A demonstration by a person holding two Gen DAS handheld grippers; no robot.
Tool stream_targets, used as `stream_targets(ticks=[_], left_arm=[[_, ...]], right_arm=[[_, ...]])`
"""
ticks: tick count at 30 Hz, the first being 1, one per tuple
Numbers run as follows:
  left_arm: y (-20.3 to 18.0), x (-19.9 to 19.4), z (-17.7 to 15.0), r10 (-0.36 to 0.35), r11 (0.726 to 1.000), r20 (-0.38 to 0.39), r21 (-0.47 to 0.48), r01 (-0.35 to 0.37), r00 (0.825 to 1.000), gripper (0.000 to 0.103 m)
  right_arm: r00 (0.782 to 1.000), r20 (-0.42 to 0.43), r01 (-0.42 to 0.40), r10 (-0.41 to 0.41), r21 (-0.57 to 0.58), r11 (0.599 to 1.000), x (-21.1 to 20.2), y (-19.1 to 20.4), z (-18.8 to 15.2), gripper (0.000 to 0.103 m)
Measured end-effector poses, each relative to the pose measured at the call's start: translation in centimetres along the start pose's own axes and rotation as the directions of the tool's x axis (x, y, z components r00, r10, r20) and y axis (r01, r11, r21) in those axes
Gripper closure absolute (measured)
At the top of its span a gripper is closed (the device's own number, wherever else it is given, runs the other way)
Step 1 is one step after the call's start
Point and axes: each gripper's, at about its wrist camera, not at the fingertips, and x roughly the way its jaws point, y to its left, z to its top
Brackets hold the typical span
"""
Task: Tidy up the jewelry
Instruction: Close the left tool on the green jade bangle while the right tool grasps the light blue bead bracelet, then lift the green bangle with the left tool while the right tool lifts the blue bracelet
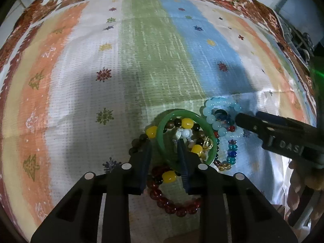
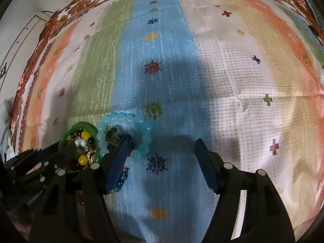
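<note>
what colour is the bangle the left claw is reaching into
Green bangle, clearest in the left wrist view.

Green bangle [image 1: 162, 129], striped snowflake cloth [image 1: 141, 60]

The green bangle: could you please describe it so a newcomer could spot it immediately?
On the striped cloth, find the jewelry pile near its front edge. The green bangle is the smooth solid ring there, straddled by the left gripper; unlike the pale blue bracelet, it has no beads.

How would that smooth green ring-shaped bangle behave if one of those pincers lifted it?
The smooth green bangle looks like one solid glossy hoop, so it would probably stay rigid and might slip between the left gripper fingers straddling its rim. Bead strands lie piled inside it, so lifting it would likely drag or spill some.
</note>
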Motion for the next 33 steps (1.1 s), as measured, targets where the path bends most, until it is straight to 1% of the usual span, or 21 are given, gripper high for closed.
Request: stream_targets(ticks=[2,4,5,8,9,10,11,12,15,18,22,25,28,33], left_arm=[[0.0,0.1,0.0,-0.006,1.000,-0.007,0.008,0.006,1.000,0.083],[0.1,0.4,-0.1,0.003,1.000,-0.017,0.014,-0.003,1.000,0.087],[0.1,0.6,-0.2,0.009,1.000,-0.021,0.018,-0.009,1.000,0.090],[0.3,0.7,-0.3,0.009,1.000,-0.021,0.020,-0.009,1.000,0.092],[0.4,0.6,-0.3,0.008,1.000,-0.020,0.017,-0.007,1.000,0.092],[0.4,0.5,-0.3,0.009,1.000,-0.017,0.015,-0.009,1.000,0.093],[0.5,0.3,-0.3,0.012,1.000,-0.010,0.012,-0.012,1.000,0.094],[0.6,0.0,-0.3,0.014,1.000,-0.001,0.008,-0.014,1.000,0.094],[0.8,-0.5,-0.3,0.007,1.000,0.012,-0.003,-0.007,1.000,0.095],[1.1,-0.8,-0.4,0.002,1.000,0.017,-0.007,-0.001,1.000,0.095],[1.3,-1.9,-0.3,-0.018,1.000,0.035,-0.015,0.019,0.999,0.095],[1.1,-2.6,-0.3,-0.023,1.000,0.050,-0.017,0.024,0.998,0.095],[0.8,-3.4,-0.5,-0.036,0.999,0.061,-0.017,0.037,0.997,0.095],[0.6,-4.2,-0.4,-0.034,0.999,0.079,-0.026,0.036,0.996,0.095]], right_arm=[[1.000,0.001,0.003,-0.003,0.007,1.000,0.1,0.0,0.2,0.037],[1.000,0.003,0.014,-0.014,0.004,1.000,0.2,0.0,0.4,0.043],[1.000,0.004,0.024,-0.024,-0.001,1.000,0.3,0.0,0.5,0.049],[0.999,0.005,0.039,-0.039,-0.011,0.999,0.6,0.0,0.6,0.056],[0.999,0.009,0.042,-0.042,-0.018,0.999,0.6,0.0,0.6,0.065],[0.999,0.012,0.040,-0.040,-0.025,0.999,0.6,0.1,0.6,0.071],[0.999,0.009,0.033,-0.033,-0.037,0.999,0.7,0.2,0.5,0.086],[0.999,0.007,0.031,-0.031,-0.044,0.999,0.8,0.2,0.4,0.090],[1.000,0.012,0.022,-0.021,-0.067,0.997,0.7,0.1,0.3,0.090],[1.000,0.009,0.004,-0.003,-0.054,0.999,0.4,-0.2,0.2,0.090],[1.000,0.012,0.017,-0.016,-0.079,0.997,-0.2,0.2,-0.1,0.091],[0.999,0.032,0.028,-0.025,-0.094,0.995,-1.1,0.4,-0.2,0.091],[0.998,0.057,0.020,-0.014,-0.097,0.995,-2.4,0.7,-0.2,0.091],[0.995,0.094,0.027,-0.015,-0.127,0.992,-4.2,1.6,-0.8,0.091]])
